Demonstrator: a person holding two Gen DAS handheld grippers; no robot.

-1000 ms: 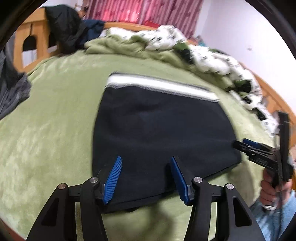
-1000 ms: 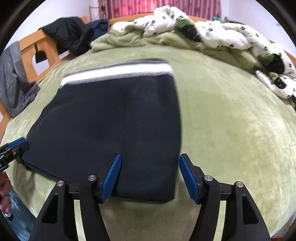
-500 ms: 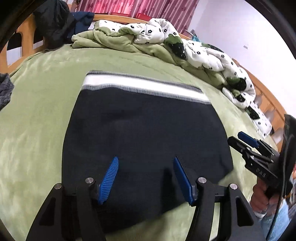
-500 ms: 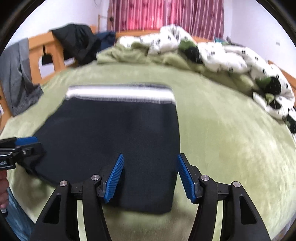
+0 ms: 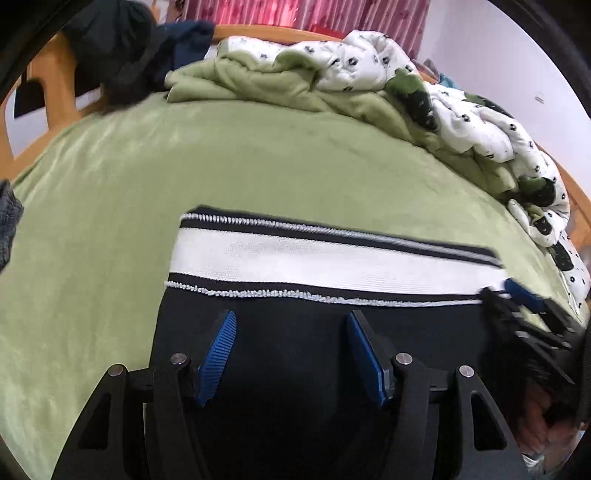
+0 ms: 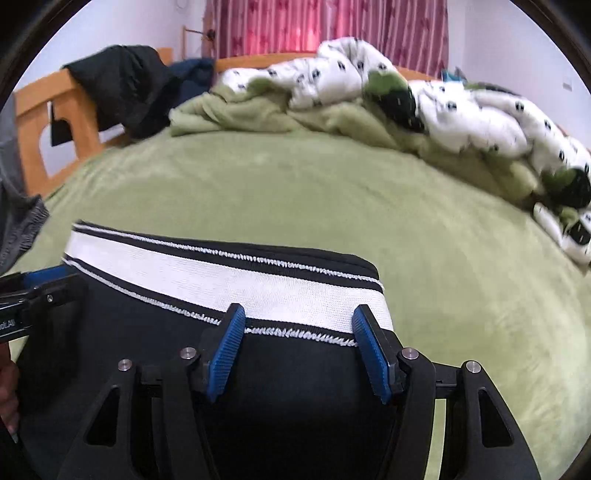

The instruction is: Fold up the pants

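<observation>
Pants: the black pants [image 5: 314,369] lie flat on the green bed [image 5: 110,221], their white waistband [image 5: 314,262] at 12 o'clock from both grippers.
Left gripper: the left gripper [image 5: 291,332] is over the black cloth just short of the waistband, blue fingers [image 5: 216,350] spread apart with nothing between them.
Right gripper: the right gripper [image 6: 297,332] is at the waistband's right end, blue fingers [image 6: 225,350] apart, tips over the band's lower stitched edge; contact with the cloth cannot be told.
Left view only: the right gripper's fingers at 3 o'clock, blurred, by the waistband's corner, and the hand [image 5: 543,417] under it.
Right view only: the left gripper [image 6: 33,291] at 9 o'clock beside the band's left end; a grey garment [image 6: 18,221] on the wooden bed frame [image 6: 40,122].
Both views: a spotted white quilt [image 6: 461,110] and a dark jacket [image 6: 125,88] at the far side, a red curtain [image 6: 325,26] behind.
</observation>
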